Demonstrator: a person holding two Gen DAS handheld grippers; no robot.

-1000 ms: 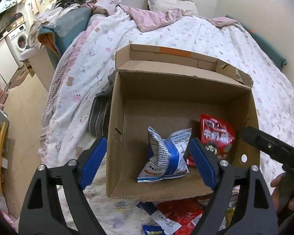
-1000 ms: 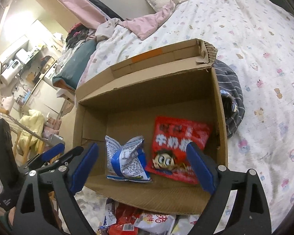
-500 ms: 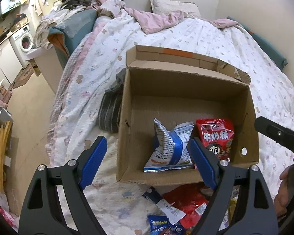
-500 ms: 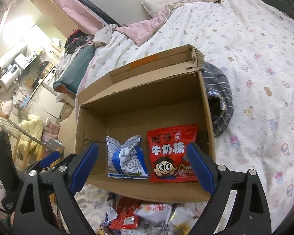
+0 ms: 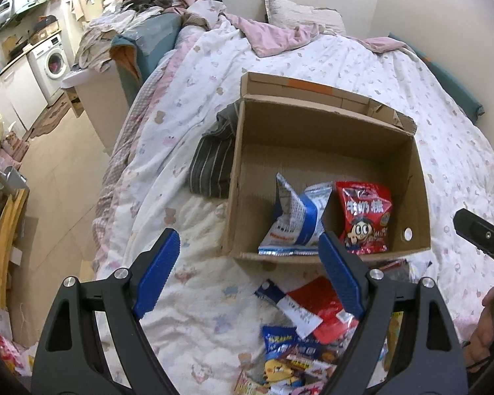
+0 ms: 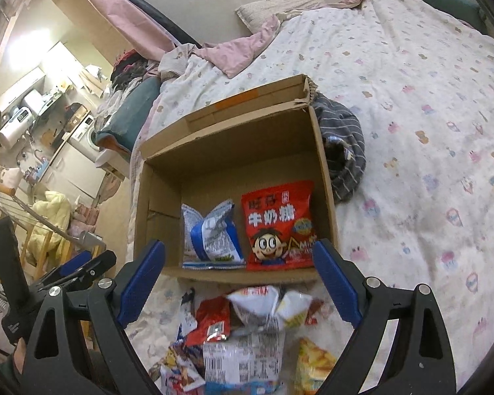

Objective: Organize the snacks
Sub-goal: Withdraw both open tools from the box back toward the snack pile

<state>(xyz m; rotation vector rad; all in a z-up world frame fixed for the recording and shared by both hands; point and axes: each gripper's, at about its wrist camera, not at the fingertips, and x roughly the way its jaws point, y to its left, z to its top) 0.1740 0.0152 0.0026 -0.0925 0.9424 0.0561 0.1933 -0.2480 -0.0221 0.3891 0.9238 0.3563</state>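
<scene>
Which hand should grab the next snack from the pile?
Probably the right. The right gripper is open and empty, with the snack pile straight below its fingers, in front of the cardboard box. The left gripper is open too, but the pile lies off toward its right finger.

Both wrist cameras are looking steeply down along their own blue-padded fingers at a bed (image 5: pixel 280 75), sitting fairly near an open cardboard box (image 5: pixel 418 177) (image 6: pixel 326 177) and a snack pile (image 5: pixel 306 339) (image 6: pixel 247 335) just in front of it. The left view is taking the box from its left (kitchen at frame left), the right view from slightly right. Both are sharing the box, its two packets and the pile.
</scene>
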